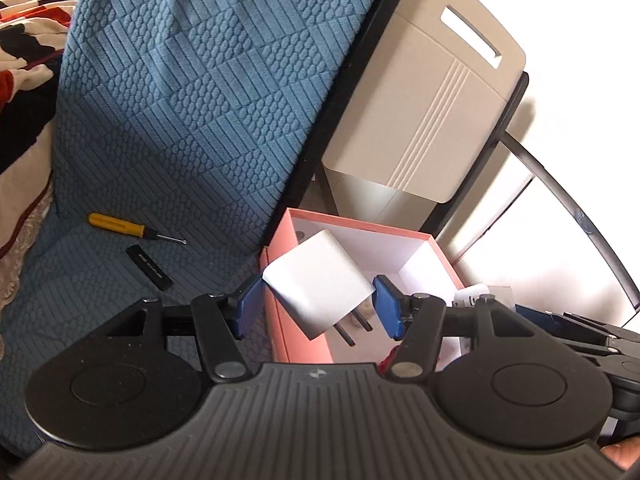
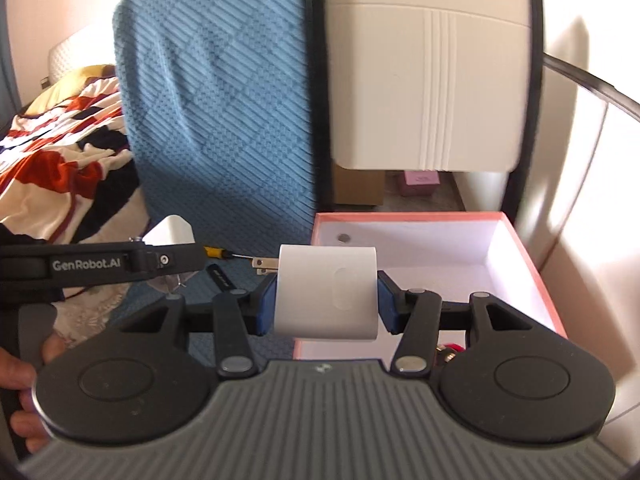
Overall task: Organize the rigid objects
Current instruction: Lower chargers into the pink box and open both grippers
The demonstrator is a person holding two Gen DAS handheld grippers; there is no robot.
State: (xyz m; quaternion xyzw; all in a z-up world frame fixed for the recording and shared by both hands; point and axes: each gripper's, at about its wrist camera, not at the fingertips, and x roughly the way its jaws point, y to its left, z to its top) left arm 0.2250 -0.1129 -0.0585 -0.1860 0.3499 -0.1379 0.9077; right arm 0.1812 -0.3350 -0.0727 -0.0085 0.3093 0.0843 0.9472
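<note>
Both grippers are loaded. At lower centre of its view, the left gripper (image 1: 318, 302) clamps a white plug adapter (image 1: 320, 286), tilted with prongs down, above the near rim of the pink box (image 1: 360, 222). The right gripper (image 2: 326, 304) grips a second white charger (image 2: 328, 290) at the box's (image 2: 532, 256) left edge. Neither is released yet. The yellow screwdriver (image 1: 116, 225) and a small black bar (image 1: 149, 267) lie on the blue cover (image 1: 192, 100), left of frame, apparently still to collect.
</note>
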